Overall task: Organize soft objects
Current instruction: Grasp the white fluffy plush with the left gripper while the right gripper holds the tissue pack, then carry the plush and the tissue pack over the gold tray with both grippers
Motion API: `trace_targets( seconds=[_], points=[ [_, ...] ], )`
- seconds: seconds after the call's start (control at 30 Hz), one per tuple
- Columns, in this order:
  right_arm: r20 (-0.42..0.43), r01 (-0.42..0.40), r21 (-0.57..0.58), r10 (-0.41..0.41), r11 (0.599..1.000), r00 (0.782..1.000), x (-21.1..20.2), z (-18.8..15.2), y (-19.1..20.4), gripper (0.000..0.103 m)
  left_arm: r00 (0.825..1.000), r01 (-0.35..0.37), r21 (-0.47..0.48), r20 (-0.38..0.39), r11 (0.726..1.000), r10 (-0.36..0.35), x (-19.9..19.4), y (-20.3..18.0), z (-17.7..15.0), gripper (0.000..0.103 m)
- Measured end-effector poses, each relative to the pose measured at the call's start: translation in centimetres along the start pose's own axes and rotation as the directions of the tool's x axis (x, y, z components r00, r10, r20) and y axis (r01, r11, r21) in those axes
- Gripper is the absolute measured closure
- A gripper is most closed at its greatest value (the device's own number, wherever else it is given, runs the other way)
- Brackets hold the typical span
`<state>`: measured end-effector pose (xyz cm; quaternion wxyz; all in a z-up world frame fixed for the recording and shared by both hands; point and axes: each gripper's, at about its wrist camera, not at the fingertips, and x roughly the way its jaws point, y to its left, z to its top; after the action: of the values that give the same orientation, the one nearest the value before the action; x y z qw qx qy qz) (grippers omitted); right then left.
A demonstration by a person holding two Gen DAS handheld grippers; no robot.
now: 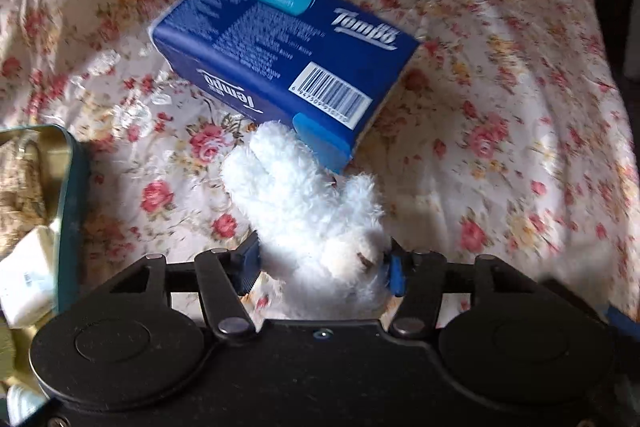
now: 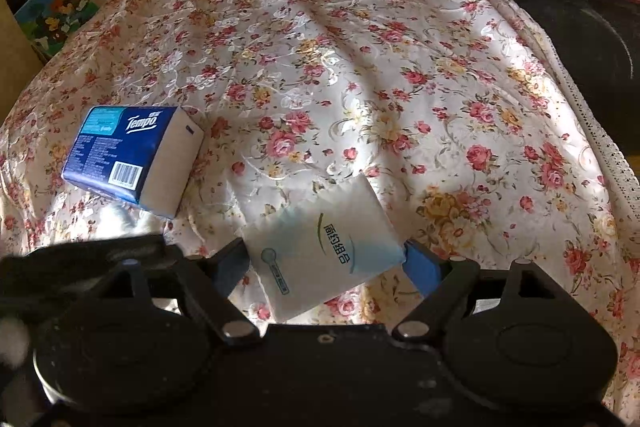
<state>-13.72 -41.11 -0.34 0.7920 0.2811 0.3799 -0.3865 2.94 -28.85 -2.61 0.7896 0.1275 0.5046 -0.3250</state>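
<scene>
A fluffy white plush toy (image 1: pixel 304 203) sticks out from my left gripper (image 1: pixel 320 267), whose blue pads press on its lower body from both sides. Just beyond the toy lies a dark blue Tempo tissue pack (image 1: pixel 280 55) on the floral cloth, barcode side up. The same blue pack (image 2: pixel 132 155) shows at the left in the right wrist view. My right gripper (image 2: pixel 326 267) is shut on a flat white and light-blue tissue packet (image 2: pixel 320 247), which is tilted above the cloth.
An open tin with a teal rim (image 1: pixel 68 211) stands at the left edge and holds a white packet (image 1: pixel 28 283). The floral cloth (image 2: pixel 360 67) ends in a lace edge (image 2: pixel 600 147) at the right, beside dark furniture (image 2: pixel 592 39). A colourful box (image 2: pixel 52 15) sits far left.
</scene>
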Motion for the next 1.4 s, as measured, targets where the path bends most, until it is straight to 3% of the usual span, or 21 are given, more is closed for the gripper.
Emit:
trace_targets(
  seconds=[0.13,0.4,0.63,0.73,0.9,1.13,1.4],
  points=[
    [0.003,0.007,-0.003,-0.007,1.000,1.000,0.0,0.0,0.0,0.020,0.999,0.038,0.019,0.008,0.999,-0.038,-3.9,0.6,-1.6,0.047],
    [0.007,0.021,-0.022,-0.021,1.000,1.000,0.0,-0.2,0.5,0.020,0.998,0.040,0.056,0.048,0.998,-0.043,-10.1,3.5,-5.1,0.047],
    [0.029,0.034,-0.062,-0.033,0.997,0.999,-0.4,-0.6,1.2,0.020,0.992,-0.018,0.019,0.129,1.000,0.015,-14.1,9.0,-6.8,0.047],
    [0.051,0.040,-0.087,-0.036,0.995,0.998,-0.7,-0.8,1.7,0.020,0.983,-0.063,-0.019,0.172,0.998,0.066,-15.2,11.7,-7.0,0.046],
    [0.087,0.050,-0.110,-0.041,0.993,0.995,-1.4,-1.1,2.2,0.020,0.975,-0.056,-0.125,0.208,0.991,0.082,-16.9,16.8,-6.9,0.046],
    [0.128,0.060,-0.141,-0.042,0.988,0.991,-2.3,-1.5,3.2,0.020,0.976,-0.034,-0.234,0.203,0.972,0.083,-17.8,22.1,-7.5,0.046],
    [0.141,0.060,-0.199,-0.032,0.978,0.989,-2.4,-2.6,5.1,0.020,0.976,-0.078,-0.303,0.172,0.950,0.135,-17.0,25.2,-7.7,0.046]
  ],
)
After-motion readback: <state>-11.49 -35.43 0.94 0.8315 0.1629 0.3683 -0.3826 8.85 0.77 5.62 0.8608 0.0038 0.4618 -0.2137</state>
